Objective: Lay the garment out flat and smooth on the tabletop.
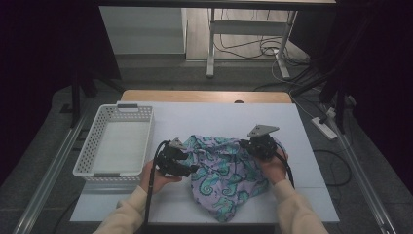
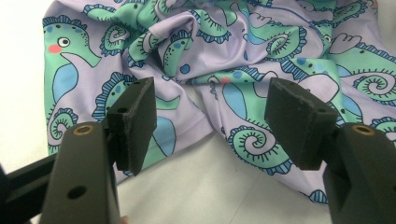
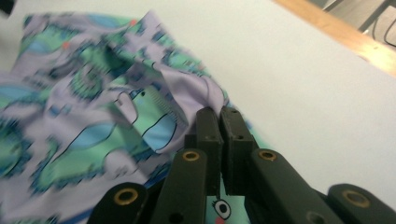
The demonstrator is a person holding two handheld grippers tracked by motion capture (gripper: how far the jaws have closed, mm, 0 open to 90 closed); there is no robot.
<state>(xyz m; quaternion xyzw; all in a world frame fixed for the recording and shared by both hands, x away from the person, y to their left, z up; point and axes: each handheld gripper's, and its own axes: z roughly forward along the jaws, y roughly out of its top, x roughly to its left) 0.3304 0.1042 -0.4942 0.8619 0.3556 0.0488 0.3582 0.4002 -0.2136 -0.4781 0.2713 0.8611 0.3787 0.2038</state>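
Observation:
A crumpled lilac cloth (image 1: 224,170) printed with green seahorses lies on the white board (image 1: 195,117) in the high view. My left gripper (image 1: 192,168) sits at the cloth's left edge. In the left gripper view it (image 2: 210,116) stands open, its pads apart just above the cloth (image 2: 233,56) and the bare board, with nothing pressed between them. My right gripper (image 1: 246,145) is at the cloth's upper right side. In the right gripper view it (image 3: 220,116) is shut on a pinched fold of the cloth (image 3: 93,116), which rises toward the jaws.
A white slotted basket (image 1: 146,141) stands on the board to the left of the cloth, holding nothing. The wooden table edge (image 1: 204,96) runs along the far side. Beyond it are a floor, desk legs (image 1: 210,44) and cables.

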